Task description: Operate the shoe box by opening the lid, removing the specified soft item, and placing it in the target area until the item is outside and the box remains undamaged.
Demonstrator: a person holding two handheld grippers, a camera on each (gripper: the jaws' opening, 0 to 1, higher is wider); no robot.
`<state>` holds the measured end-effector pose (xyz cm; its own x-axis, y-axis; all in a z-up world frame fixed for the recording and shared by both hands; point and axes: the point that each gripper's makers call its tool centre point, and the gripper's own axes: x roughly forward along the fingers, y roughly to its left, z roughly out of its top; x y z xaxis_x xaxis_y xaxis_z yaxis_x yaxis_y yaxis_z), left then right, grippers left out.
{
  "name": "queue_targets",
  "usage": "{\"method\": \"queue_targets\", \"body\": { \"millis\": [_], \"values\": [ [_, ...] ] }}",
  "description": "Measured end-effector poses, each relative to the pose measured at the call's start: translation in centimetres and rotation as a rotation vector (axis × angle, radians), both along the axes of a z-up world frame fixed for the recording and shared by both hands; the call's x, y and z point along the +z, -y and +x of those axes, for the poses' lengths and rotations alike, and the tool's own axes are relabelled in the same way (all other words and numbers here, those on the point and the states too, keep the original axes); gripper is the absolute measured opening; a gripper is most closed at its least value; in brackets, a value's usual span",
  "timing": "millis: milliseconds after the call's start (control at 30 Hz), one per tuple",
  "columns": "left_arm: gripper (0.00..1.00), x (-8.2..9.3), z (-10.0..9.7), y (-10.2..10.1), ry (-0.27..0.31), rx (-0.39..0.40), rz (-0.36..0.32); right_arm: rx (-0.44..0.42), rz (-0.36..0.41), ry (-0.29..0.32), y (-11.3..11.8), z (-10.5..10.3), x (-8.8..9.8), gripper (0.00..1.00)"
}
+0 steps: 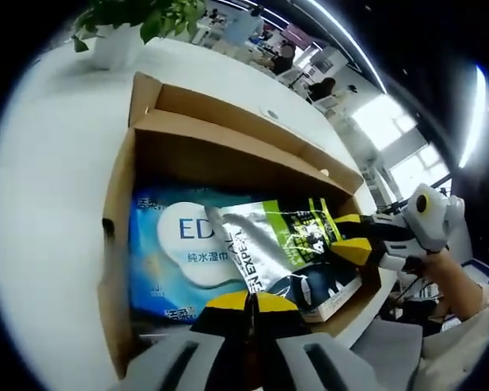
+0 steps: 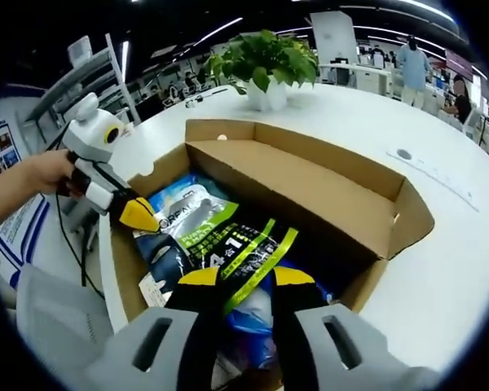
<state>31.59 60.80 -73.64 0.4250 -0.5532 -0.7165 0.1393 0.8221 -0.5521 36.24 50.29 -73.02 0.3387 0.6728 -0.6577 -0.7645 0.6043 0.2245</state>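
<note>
Open cardboard shoe box [image 1: 228, 134] on a white round table [image 1: 57, 163], lid flap folded back and standing behind the cavity; same shoe box [image 2: 310, 175] seen from the opposite side in the right gripper view, on the table [image 2: 440, 244]. Inside, lying flat: a blue wet-wipes pack [image 1: 167, 261] with a white cloud label, and on top of it, partly overlapping, a silver, green and black soft pouch [image 1: 285, 236] tilted up at one end. In the right gripper view, the pouch [image 2: 228, 240] toward the near wall of the box, blue wipes pack [image 2: 175, 191] peeking out behind and below it. Left hand-held gripper [image 1: 248, 305] low at the near edge of the box, yellow-tipped jaws nearly together with only a thin gap, nothing visibly between them, just touching or just short of the pouch's edge, hard to tell which. Right hand-held gripper [image 2: 246, 281] over the pouch, jaws apart with a strip of the pouch showing between the yellow tips; actual pinch not confirmable. Right hand-held gripper [image 1: 354, 240] entering the left gripper view from the right, tips on the pouch's far end. Left hand-held gripper [image 2: 138, 213] entering the right gripper view from the left. Potted green plant [image 2: 265, 61] in a white pot on the far side of the table; same plant [image 1: 134, 24] in the left gripper view.
</note>
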Motion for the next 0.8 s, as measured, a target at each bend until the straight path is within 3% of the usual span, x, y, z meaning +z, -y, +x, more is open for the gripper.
{"method": "queue_targets", "body": {
  "millis": [233, 367, 600, 800],
  "values": [
    [0.00, 0.3, -0.1, 0.0, 0.024, -0.003, 0.003, -0.024, 0.013, -0.040, 0.0, -0.6, 0.0, 0.19],
    [0.00, 0.7, -0.1, 0.2, 0.038, -0.008, -0.002, -0.050, 0.041, -0.053, -0.1, -0.7, 0.4, 0.08],
    [0.00, 1.3, -0.3, 0.0, 0.066, -0.006, 0.001, -0.072, 0.035, -0.047, 0.2, -0.9, 0.2, 0.03],
    [0.00, 2.0, -0.4, -0.1, 0.082, 0.003, -0.001, -0.110, 0.089, -0.050, 0.1, -0.8, 1.6, 0.00]
  ]
}}
